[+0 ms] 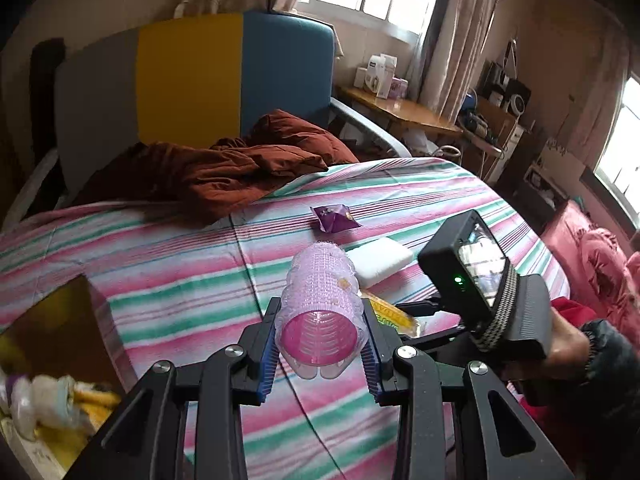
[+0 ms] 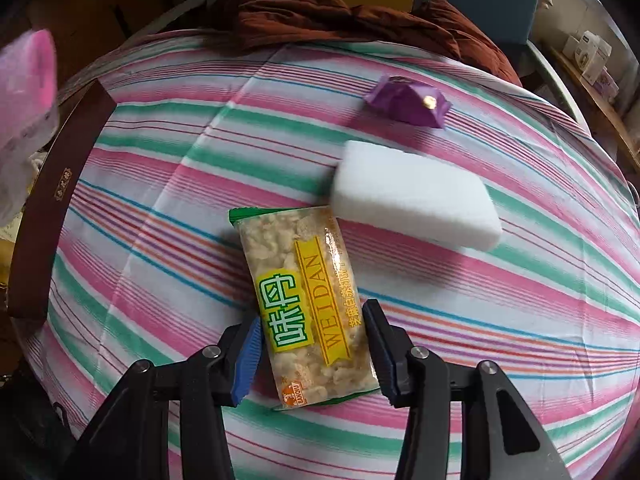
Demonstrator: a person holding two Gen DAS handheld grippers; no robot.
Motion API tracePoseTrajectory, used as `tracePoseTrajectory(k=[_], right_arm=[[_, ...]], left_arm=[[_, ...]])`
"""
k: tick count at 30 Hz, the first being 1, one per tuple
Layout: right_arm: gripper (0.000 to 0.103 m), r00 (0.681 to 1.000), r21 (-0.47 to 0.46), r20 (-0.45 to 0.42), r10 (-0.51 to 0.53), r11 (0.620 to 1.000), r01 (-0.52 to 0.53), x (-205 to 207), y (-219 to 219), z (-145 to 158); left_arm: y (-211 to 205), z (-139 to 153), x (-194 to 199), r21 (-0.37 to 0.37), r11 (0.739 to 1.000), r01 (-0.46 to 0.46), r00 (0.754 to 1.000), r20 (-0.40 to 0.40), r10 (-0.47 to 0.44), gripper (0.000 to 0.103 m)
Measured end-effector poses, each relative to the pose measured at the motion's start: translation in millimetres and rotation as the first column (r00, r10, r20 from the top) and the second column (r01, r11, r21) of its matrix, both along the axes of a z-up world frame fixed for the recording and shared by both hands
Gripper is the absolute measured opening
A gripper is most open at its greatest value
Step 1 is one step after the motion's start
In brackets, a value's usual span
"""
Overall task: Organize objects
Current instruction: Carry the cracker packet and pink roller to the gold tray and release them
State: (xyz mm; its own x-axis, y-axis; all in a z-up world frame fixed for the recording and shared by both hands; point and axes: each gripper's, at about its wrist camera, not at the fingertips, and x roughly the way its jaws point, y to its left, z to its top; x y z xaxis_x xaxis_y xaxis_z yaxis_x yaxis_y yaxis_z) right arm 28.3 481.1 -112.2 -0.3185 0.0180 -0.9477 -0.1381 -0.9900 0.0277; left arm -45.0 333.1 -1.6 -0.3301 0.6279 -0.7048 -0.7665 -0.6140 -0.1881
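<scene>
My left gripper (image 1: 319,346) is clamped on a pink hair roller (image 1: 319,312), lifted above the striped bedsheet (image 1: 180,264), with the brown box (image 1: 60,320) down to its left. My right gripper (image 2: 313,354) pinches a snack packet (image 2: 310,304) lying on the sheet. A white sponge (image 2: 416,196) sits just beyond the packet, and a purple wrapper (image 2: 406,104) lies farther off.
</scene>
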Motion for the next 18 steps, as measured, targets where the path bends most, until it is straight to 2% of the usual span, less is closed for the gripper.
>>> tracePoseTrajectory(k=[18], right_arm=[[0.049, 0.999, -0.013, 0.017, 0.035, 0.999, -0.035, 7, -78, 8]], left_arm=[[-92, 3, 8, 0.056, 0.994, -0.091, 0.996, 0.025, 0.090, 0.036]])
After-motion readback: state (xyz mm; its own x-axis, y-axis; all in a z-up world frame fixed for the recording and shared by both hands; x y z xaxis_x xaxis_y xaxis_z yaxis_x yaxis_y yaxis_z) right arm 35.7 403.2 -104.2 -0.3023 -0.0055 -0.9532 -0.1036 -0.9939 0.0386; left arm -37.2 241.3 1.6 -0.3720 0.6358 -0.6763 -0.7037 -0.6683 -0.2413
